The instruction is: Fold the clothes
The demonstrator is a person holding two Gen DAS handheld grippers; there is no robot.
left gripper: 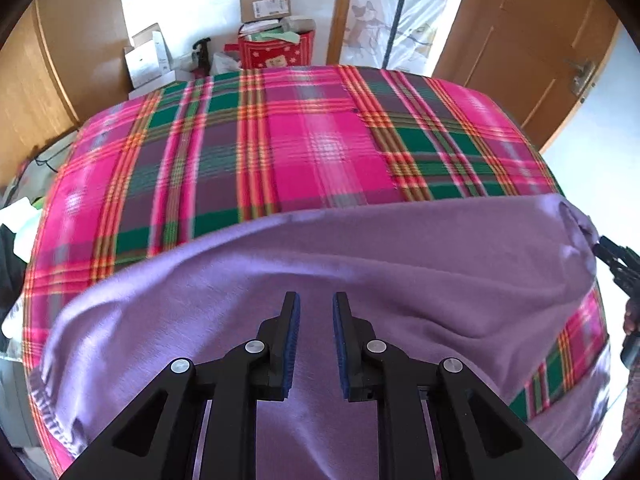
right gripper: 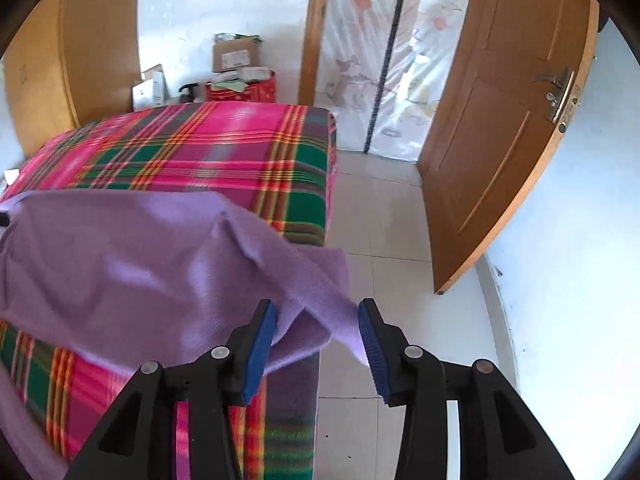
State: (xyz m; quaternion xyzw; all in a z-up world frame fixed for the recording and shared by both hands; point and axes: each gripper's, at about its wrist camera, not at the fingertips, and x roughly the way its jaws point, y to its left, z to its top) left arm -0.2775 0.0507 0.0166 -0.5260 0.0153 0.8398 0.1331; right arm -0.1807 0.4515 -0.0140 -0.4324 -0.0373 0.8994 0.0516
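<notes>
A purple garment [left gripper: 360, 280] lies spread across the near part of a bed covered by a pink and green plaid blanket [left gripper: 300, 140]. My left gripper [left gripper: 316, 300] hovers over the garment's middle, its blue pads a narrow gap apart with nothing between them. In the right wrist view the garment [right gripper: 120, 260] bunches at the bed's right edge, and a loose flap hangs off the side. My right gripper [right gripper: 316, 308] stands wide open around that flap, and the pads do not press on it. The right gripper's black fingers [left gripper: 616, 258] also show beside the garment's right corner.
Cardboard boxes [left gripper: 264, 2] and a red bag [left gripper: 276, 50] are stacked against the wall beyond the bed's far end. A wooden door [right gripper: 500, 140] stands open on the right over the tiled floor [right gripper: 380, 220]. A curtained doorway [right gripper: 380, 60] lies behind it.
</notes>
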